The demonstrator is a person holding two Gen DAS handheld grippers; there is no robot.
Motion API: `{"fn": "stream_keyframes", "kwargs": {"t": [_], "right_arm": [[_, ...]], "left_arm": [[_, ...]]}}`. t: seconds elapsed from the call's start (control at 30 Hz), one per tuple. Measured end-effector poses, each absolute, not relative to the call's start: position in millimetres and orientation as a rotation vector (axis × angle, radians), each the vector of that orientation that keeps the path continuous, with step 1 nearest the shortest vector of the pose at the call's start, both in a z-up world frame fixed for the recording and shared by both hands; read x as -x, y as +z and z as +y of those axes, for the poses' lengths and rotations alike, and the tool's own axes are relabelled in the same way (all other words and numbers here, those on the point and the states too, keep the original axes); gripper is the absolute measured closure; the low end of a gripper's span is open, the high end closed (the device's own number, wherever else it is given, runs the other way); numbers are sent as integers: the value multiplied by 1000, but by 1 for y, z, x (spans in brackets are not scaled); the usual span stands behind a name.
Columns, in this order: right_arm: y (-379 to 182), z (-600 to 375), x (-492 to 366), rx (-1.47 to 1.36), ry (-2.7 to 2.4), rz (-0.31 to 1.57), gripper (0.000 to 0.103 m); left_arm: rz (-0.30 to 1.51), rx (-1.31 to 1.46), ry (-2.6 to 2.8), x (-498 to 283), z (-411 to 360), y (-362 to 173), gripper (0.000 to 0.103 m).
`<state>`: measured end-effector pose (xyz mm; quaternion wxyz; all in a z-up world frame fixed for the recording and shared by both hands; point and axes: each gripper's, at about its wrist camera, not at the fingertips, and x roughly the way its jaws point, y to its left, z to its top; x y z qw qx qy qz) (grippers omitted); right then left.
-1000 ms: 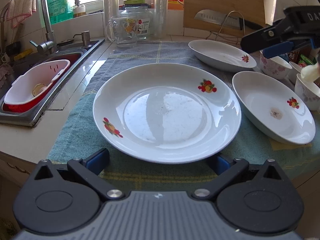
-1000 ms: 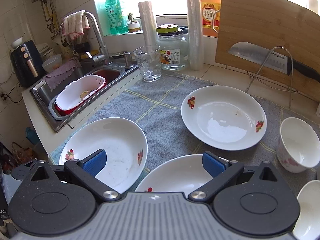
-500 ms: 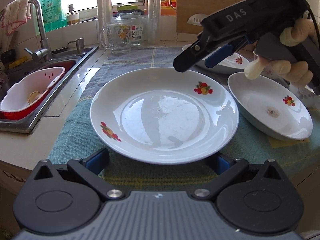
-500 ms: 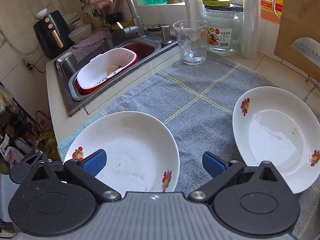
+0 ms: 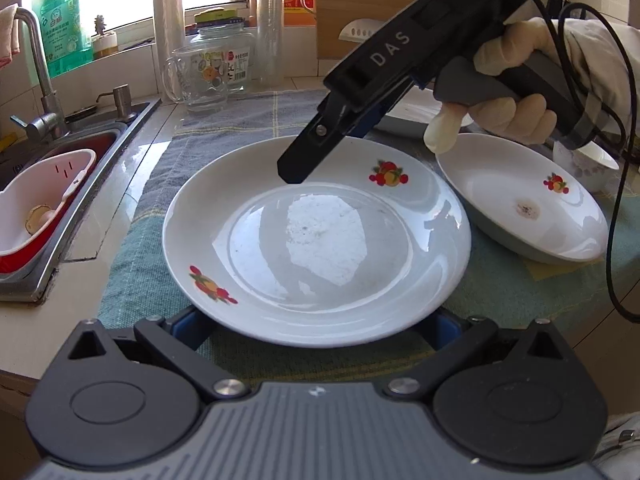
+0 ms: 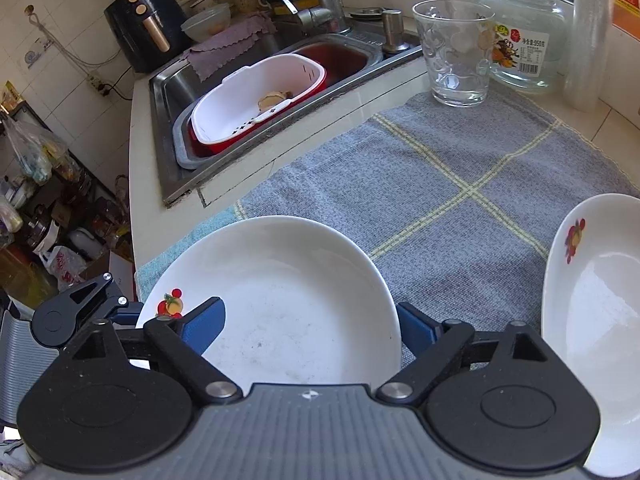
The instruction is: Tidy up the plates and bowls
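Observation:
A large white plate [image 5: 316,256] with fruit decals lies on the grey-blue towel [image 5: 248,120]. It also shows in the right wrist view [image 6: 280,300]. My left gripper [image 5: 316,324] is open, its blue pads at the plate's near rim on either side. My right gripper [image 6: 310,322] is open and hangs over the same plate; in the left wrist view its black finger [image 5: 304,160] points down at the plate's far side. A second white plate [image 5: 520,200] lies to the right. A third plate [image 6: 592,320] shows at the right of the right wrist view.
A sink [image 6: 256,60] with a white and red basket [image 6: 256,96] is at the left. A glass cup [image 6: 456,52], a jar [image 6: 524,28] and plastic rolls stand at the back. A small bowl [image 5: 592,160] sits at the far right. The counter edge is close in front.
My right gripper has swung left and down, from over the right-hand plates to over the large plate. My left gripper has edged closer to the plate's near rim.

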<state>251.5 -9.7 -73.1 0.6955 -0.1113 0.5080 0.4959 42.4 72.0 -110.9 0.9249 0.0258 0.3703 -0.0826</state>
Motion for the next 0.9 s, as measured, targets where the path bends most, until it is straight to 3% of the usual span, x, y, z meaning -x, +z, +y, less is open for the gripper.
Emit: {"fn": "stream_keyframes", "kwargs": {"t": [0.17, 0.9], "right_arm": [[-81, -9, -264, 223, 1142, 1197, 21], [-67, -4, -283, 154, 1189, 1219, 21]], "left_arm": [[762, -55, -175, -42, 71, -111, 0], [807, -94, -191, -63, 81, -96, 2]]}}
